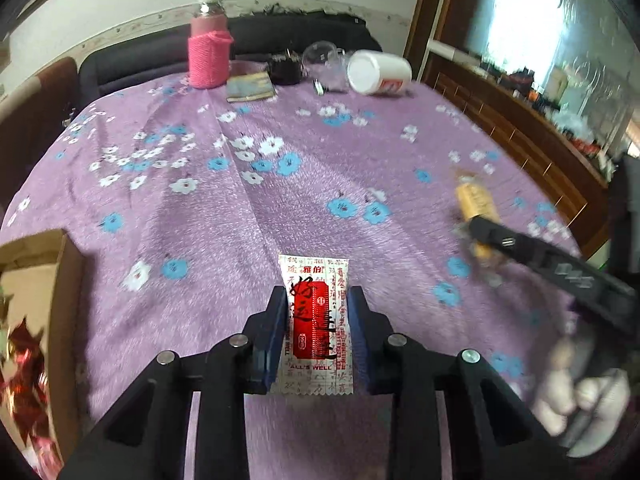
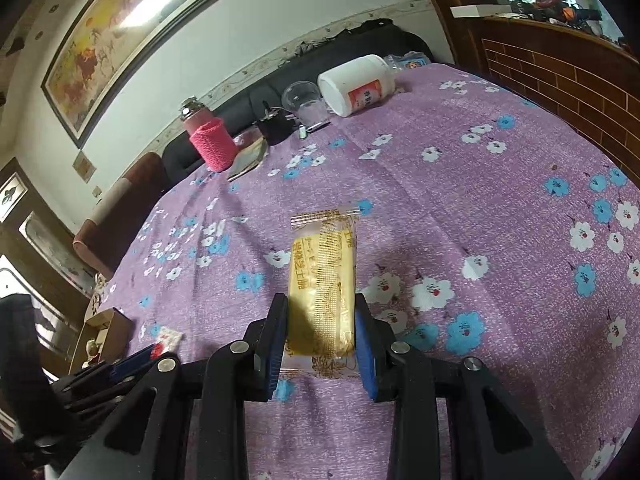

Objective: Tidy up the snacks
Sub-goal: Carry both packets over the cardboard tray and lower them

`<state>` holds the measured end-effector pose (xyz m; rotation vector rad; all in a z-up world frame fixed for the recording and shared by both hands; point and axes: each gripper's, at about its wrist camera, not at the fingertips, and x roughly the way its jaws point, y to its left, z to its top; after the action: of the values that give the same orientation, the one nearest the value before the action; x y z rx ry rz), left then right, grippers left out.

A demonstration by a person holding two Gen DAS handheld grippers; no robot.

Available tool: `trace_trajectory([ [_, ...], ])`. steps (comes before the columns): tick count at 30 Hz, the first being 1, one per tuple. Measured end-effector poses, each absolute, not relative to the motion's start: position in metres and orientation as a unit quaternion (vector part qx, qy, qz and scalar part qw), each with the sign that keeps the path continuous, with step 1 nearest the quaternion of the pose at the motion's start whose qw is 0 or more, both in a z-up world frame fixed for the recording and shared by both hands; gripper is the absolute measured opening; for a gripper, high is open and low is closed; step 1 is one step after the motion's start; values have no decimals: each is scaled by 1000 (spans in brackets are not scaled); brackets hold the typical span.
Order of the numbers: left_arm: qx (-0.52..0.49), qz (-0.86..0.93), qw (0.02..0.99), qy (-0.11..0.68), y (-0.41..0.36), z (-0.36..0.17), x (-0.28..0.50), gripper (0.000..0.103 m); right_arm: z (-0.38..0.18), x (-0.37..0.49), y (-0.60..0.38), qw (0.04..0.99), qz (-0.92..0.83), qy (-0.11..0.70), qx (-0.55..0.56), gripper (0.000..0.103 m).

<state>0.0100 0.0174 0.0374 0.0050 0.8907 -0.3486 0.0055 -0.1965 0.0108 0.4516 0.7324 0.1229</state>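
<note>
Above purple cloth (image 1: 280, 208): left gripper (image 1: 318, 300) pinches red packet (image 1: 316, 320); right gripper (image 2: 322, 308) pinches yellow biscuit (image 2: 322, 280).

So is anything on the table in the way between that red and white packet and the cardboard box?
Nothing visible. The left gripper holds the red and white packet, and only bare flowered tablecloth lies between it and the cardboard box at the left edge.

1. A home living room: ahead of the right gripper (image 2: 321, 316), a framed painting (image 2: 120, 36) hangs above a dark sofa (image 2: 224, 120).
2. A floral purple tablecloth (image 2: 460, 208) lies under it, with a pink knit-sleeved flask (image 2: 208, 138) at the far edge.
3. To its right, a wooden cabinet (image 2: 560, 76).
</note>
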Motion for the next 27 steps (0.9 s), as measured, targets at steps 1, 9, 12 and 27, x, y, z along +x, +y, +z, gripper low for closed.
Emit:
trace_trajectory([
  [1,-7,-169,889,425,22,42,4,29,11,5,-195,908,63,354,217,33],
  [9,-93,-140,907,386,96,76,-51,30,10,1,-175,915,66,352,187,33],
  [12,-120,-118,910,379,131,80,-65,30,12,-1,-164,918,70,352,170,33],
  [27,-221,-6,910,350,279,69,-108,30,57,-47,-15,906,214,359,64,34],
])
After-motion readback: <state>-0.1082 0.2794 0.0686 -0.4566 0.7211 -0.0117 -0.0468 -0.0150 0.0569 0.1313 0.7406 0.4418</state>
